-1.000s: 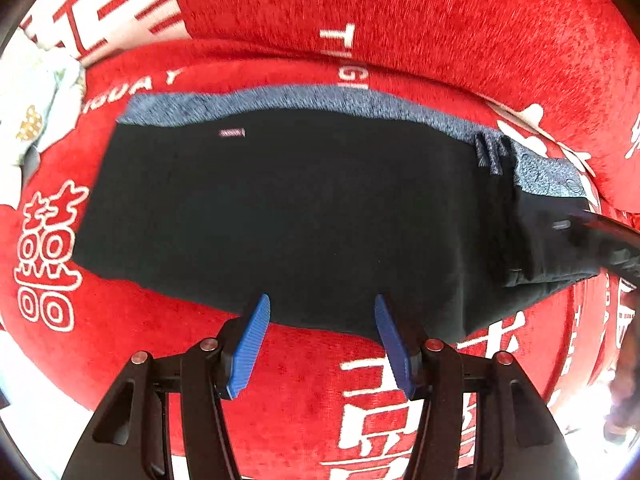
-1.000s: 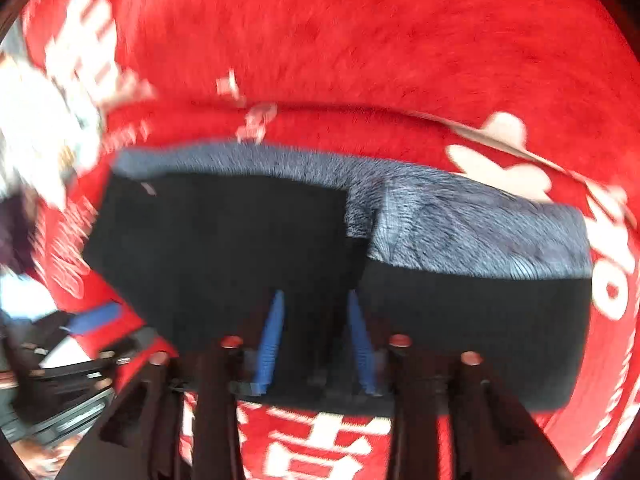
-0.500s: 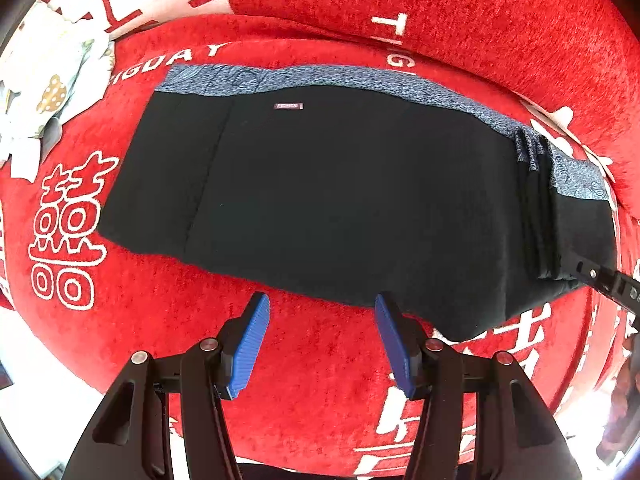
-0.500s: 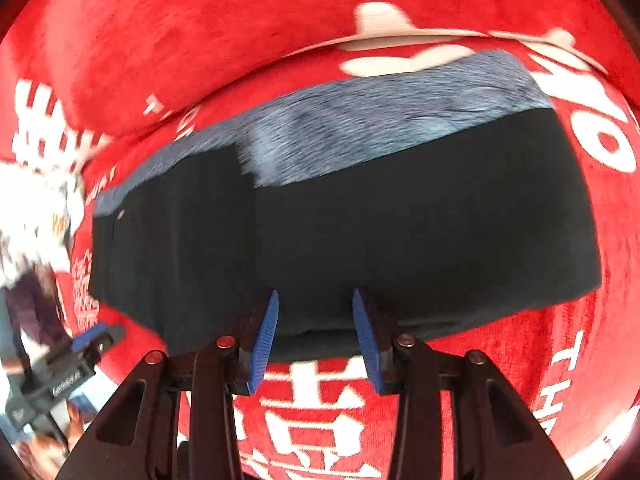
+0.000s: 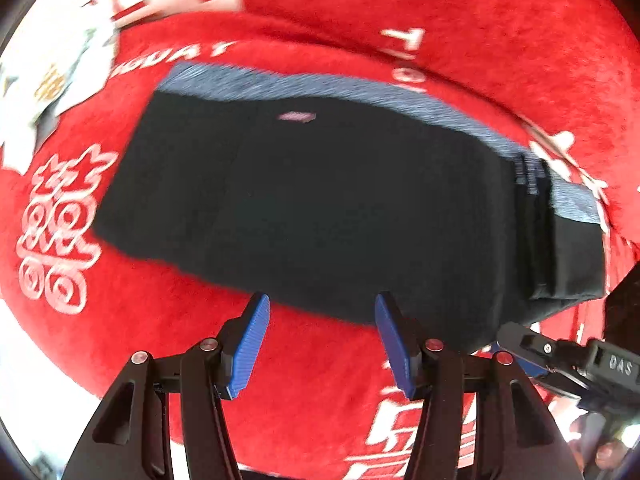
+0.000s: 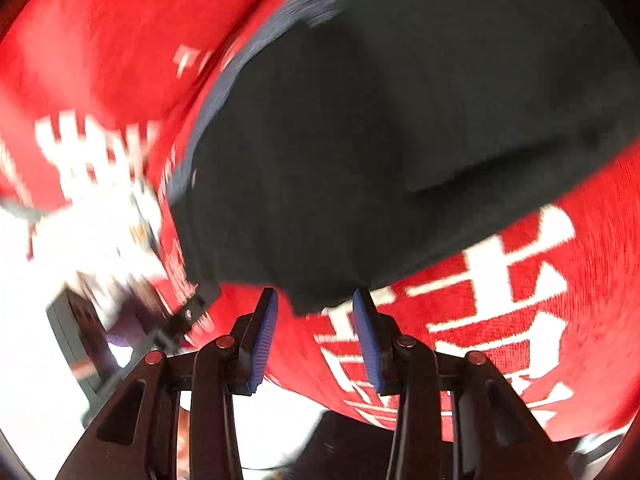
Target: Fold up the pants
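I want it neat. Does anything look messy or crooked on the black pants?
Mostly neat. The black pants with a grey waistband lie flat on the red cushion; only their folded-over end, at right in the left view, looks bunched in ridges.

Red plush sofa cover with white lettering, and a pale patterned cloth at its edge

The red sofa cover [image 5: 500, 20] has a velvety pile and spreads over both a seat and a backrest; in the right wrist view it [image 6: 80, 40] fills the left and lower right of the frame, blurred. A white double-happiness character [image 5: 56, 232] is woven in at the left of the seat, Latin capitals [image 5: 180, 54] run along the seat's far edge, and large white Chinese characters [image 6: 512, 264] sit near its front. A white cloth with a small gold motif [image 5: 48, 88] lies at the upper left, blurred.
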A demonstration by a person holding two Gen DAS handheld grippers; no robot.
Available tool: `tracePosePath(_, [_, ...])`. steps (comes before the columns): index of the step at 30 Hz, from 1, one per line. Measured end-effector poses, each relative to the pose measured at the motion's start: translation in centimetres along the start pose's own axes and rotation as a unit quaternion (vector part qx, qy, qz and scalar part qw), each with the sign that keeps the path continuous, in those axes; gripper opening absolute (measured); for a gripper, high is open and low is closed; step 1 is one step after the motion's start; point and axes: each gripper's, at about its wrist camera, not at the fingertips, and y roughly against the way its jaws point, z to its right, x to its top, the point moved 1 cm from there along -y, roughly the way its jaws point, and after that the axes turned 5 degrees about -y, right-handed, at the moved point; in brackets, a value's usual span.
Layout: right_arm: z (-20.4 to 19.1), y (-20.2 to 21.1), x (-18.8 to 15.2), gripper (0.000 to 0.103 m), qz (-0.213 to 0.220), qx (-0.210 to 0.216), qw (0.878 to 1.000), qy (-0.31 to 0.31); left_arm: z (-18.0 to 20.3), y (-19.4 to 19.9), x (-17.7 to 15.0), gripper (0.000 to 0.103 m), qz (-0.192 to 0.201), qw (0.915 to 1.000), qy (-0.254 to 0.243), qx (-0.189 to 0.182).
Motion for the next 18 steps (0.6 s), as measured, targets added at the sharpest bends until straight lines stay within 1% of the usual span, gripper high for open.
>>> tracePosePath(1, [1.1, 0.6, 0.2, 0.043, 0.015, 0.025, 0.999, -0.031, 0.6, -0.3, 0.4, 0.056, 0.0, 1.0, -0.008, -0.005])
tracePosePath(3, [2.2, 1.5, 0.6, 0.042, 0.033, 0.046, 0.997, -0.055, 2.0, -1.1, 0.9, 0.056, -0.007, 0.9995, -0.027, -0.017])
tracePosePath(4, [2.4, 1.8, 0.7, 0.031, 0.04, 0.049, 0.996, -0.059, 2.9, -1.6, 0.9, 0.056, -0.012, 0.9989, -0.04, -0.022])
tracePosePath(5, [2.4, 2.0, 0.9, 0.01, 0.046, 0.052, 0.996, -0.059, 3.4, -1.9, 1.1, 0.056, -0.016, 0.9984, -0.05, -0.023])
tracePosePath(6, [2.5, 2.3, 1.0, 0.005, 0.05, 0.047, 0.996, -0.056, 4.1, -2.5, 0.9, 0.056, -0.021, 0.9975, -0.064, -0.019])
tracePosePath(7, [2.5, 2.5, 1.4, 0.004, 0.055, 0.026, 0.997, -0.051, 4.5, -3.0, 0.7, 0.056, -0.027, 0.9968, -0.074, -0.014])
tracePosePath(8, [2.4, 2.1, 1.4, 0.001, 0.059, 0.008, 0.997, -0.048, 5.0, -3.6, 0.2, 0.056, -0.03, 0.9957, -0.088, 0.001])
tracePosePath(9, [2.7, 1.8, 1.4, 0.0, 0.061, -0.005, 0.997, -0.048, 5.3, -3.7, -0.1, 0.057, -0.022, 0.9946, -0.1, 0.013])
tracePosePath(11, [3.6, 1.6, 1.1, 0.0, 0.06, -0.003, 0.997, -0.053, 5.8, -3.6, -0.6, 0.057, -0.011, 0.9919, -0.123, 0.03])
tracePosePath(12, [3.7, 2.0, 1.1, 0.0, 0.06, -0.004, 0.997, -0.047, 5.8, -3.5, -0.7, 0.057, -0.01, 0.9916, -0.125, 0.031])
tracePosePath(14, [3.3, 2.0, 0.6, 0.0, 0.053, -0.026, 0.998, -0.025, 5.5, -3.3, -0.8, 0.057, -0.01, 0.9916, -0.126, 0.027])
tracePosePath(15, [3.2, 1.9, 0.4, 0.0, 0.048, -0.03, 0.998, -0.02, 5.7, -3.2, -0.9, 0.057, -0.01, 0.9912, -0.129, 0.027])
tracePosePath(17, [2.5, 2.1, 0.2, 0.007, 0.035, -0.047, 0.998, -0.008, 5.8, -3.1, -1.0, 0.057, -0.011, 0.99, -0.136, 0.033])
tracePosePath(18, [2.0, 2.3, 0.0, 0.007, 0.032, -0.055, 0.998, 0.006, 5.7, -2.9, -1.0, 0.057, -0.012, 0.9899, -0.137, 0.036])
